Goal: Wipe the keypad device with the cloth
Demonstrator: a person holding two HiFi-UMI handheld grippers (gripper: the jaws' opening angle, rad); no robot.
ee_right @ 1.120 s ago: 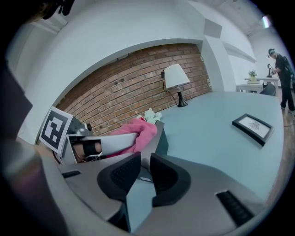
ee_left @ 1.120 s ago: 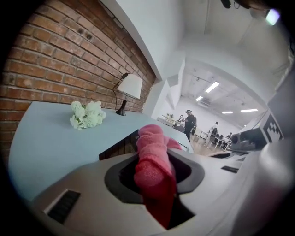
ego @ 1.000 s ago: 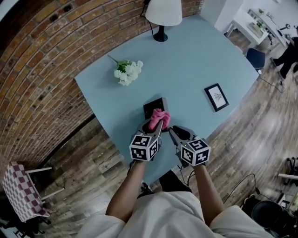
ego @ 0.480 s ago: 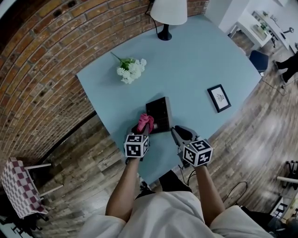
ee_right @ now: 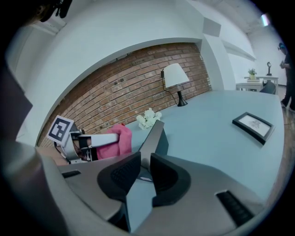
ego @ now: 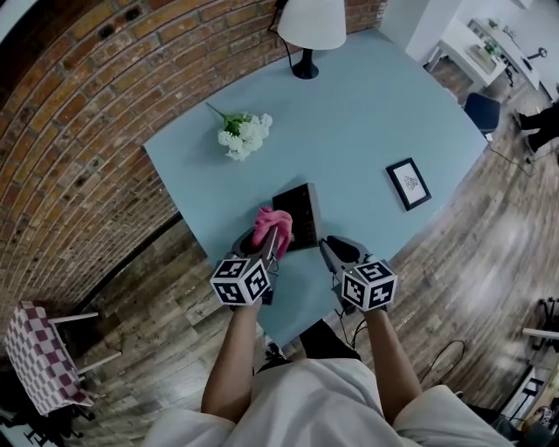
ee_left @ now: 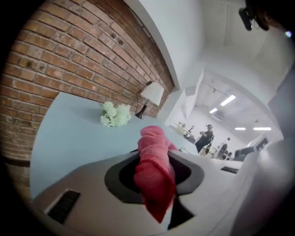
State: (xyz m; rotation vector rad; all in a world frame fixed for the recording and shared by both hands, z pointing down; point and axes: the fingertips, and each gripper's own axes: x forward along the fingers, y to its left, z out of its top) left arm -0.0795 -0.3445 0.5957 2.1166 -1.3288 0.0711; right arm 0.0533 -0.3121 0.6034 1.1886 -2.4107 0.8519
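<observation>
1. Brick wall (ego: 79, 131) borders a pale blue table (ego: 367, 113), with wooden floor (ego: 157, 306) under the person's arms.
2. The left gripper (ee_left: 154, 170) has its jaws pressed onto a pink cloth (ego: 272, 223). The cloth bunches up between the pads and sticks out past their tips.
3. The bunched end of the cloth touches the left edge of the dark keypad device (ego: 299, 214). The device lies flat on the table just ahead of this claw and a little to its right.
4. The right gripper (ee_right: 144, 166) has its jaws drawn almost together. They nip the near right corner of the keypad device, which fills the slim gap at the tips.
5. Seen from the right claw, the device stretches ahead and left, and the left gripper with its pink wad sits close on the left.
6. White flowers (ego: 244, 133) lie well ahead of the left claw, near the wall.
7. A lamp (ego: 311, 22) stands far ahead of both claws at the table's far edge.
8. A framed picture (ego: 408, 183) lies ahead and to the right of the right claw, apart from the device.
</observation>
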